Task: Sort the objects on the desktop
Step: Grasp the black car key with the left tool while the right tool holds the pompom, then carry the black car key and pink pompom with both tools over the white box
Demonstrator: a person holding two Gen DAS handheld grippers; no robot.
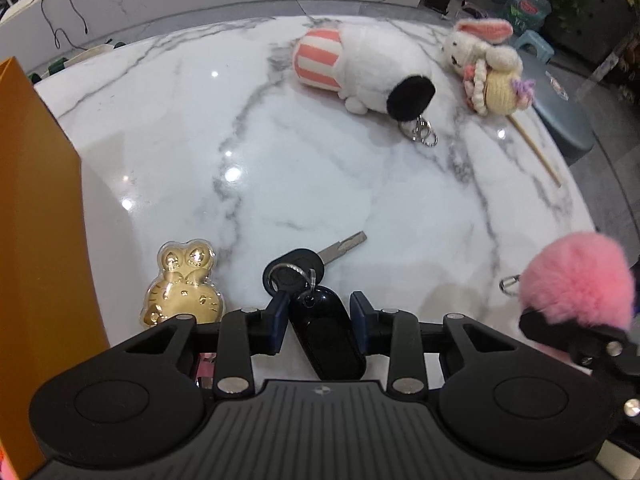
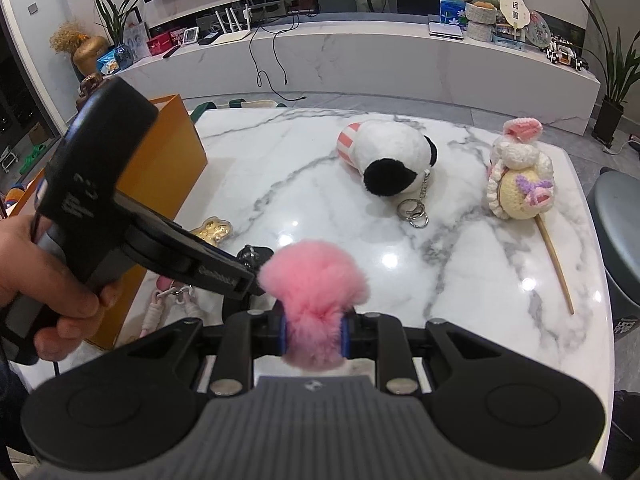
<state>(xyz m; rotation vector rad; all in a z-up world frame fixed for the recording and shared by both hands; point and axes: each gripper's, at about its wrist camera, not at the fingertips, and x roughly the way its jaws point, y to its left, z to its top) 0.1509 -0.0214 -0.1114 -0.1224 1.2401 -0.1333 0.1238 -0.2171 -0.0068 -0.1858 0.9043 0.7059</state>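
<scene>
My left gripper (image 1: 320,320) is open, its blue-padded fingers on either side of a black key fob (image 1: 326,330) that lies on the marble table (image 1: 280,168), ringed to a black car key (image 1: 308,266). A gold cat charm (image 1: 184,286) lies just left of it. My right gripper (image 2: 314,332) is shut on a pink pompom (image 2: 314,280) and holds it above the table; the pompom also shows in the left wrist view (image 1: 578,280). The left gripper's body (image 2: 120,200) shows at left in the right wrist view.
An orange box (image 1: 36,240) stands along the table's left edge. A white plush with a black ear and key rings (image 1: 360,68) and a crocheted bunny on a stick (image 1: 488,64) lie at the far side. A pink-white keychain (image 2: 168,300) lies by the box.
</scene>
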